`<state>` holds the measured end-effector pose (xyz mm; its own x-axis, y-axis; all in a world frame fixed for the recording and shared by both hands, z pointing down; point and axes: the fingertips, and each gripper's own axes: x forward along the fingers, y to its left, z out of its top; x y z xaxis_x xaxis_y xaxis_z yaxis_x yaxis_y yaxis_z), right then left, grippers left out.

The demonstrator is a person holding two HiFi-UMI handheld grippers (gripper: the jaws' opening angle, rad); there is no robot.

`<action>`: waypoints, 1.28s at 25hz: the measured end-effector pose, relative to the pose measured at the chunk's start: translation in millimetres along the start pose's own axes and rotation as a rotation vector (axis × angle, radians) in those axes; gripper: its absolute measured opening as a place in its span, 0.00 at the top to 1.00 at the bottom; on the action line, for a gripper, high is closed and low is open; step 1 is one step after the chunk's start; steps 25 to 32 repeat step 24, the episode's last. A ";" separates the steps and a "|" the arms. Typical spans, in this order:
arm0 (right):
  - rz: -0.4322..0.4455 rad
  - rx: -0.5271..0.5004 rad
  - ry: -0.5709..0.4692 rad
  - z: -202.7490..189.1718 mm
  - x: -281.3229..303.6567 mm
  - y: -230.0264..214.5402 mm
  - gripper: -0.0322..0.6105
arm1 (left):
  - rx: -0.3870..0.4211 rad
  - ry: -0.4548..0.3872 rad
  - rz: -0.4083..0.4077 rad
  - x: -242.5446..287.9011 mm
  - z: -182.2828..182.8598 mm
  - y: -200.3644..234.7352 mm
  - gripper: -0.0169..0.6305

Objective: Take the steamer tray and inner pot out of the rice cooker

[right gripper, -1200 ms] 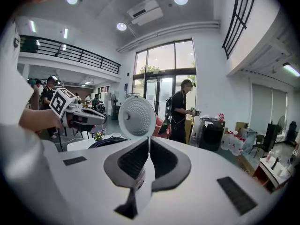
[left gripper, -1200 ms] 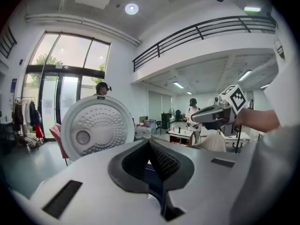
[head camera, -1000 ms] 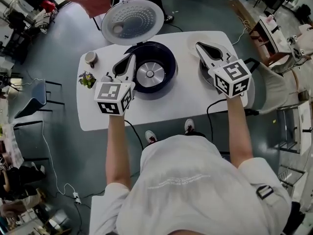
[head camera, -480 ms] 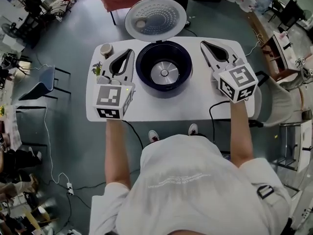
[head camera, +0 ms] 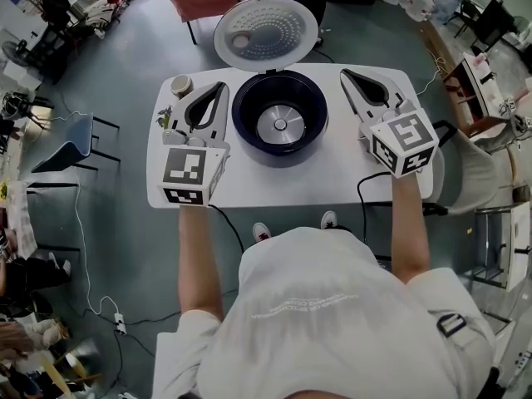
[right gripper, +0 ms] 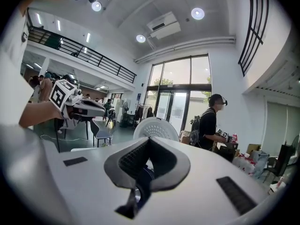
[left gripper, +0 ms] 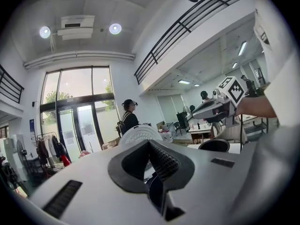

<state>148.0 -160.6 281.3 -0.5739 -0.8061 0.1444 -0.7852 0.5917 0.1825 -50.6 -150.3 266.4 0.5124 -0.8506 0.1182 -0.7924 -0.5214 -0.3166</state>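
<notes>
We hold both claws pinched closed with nothing in them. The left gripper [head camera: 218, 91] hangs over the table [head camera: 274, 185] just left of the rice cooker [head camera: 248, 140], and the right gripper [head camera: 349, 76] hangs just right of it. The cooker stands mid-table with its lid [head camera: 266, 32] thrown back. In its well we see only a silvery disc [head camera: 279, 125] with a small centre button, which we take for the bare heating plate. In the left gripper view a dark round pot [left gripper: 215, 145] sits on the table beneath the right gripper; we judge that to be the inner pot, already out. The steamer tray we cannot pick out in any view. We expect the pot to be stiff, thin-walled, smooth and a little slippery, fairly light when empty, and best pinched at the rim on opposite sides. We count one cooker, one lid, one pot, two grippers, one cup [head camera: 180, 84] and one small plant [head camera: 164, 116].
</notes>
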 end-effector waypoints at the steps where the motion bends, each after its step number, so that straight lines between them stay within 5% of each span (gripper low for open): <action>1: -0.002 -0.002 0.003 -0.3 -0.8 -0.2 0.91 | -0.003 -0.001 -0.002 0.6 -0.4 -0.3 0.95; 32: -0.023 0.000 0.008 -4.0 -5.4 -7.2 0.91 | -0.009 -0.021 -0.051 14.3 1.3 -8.5 0.95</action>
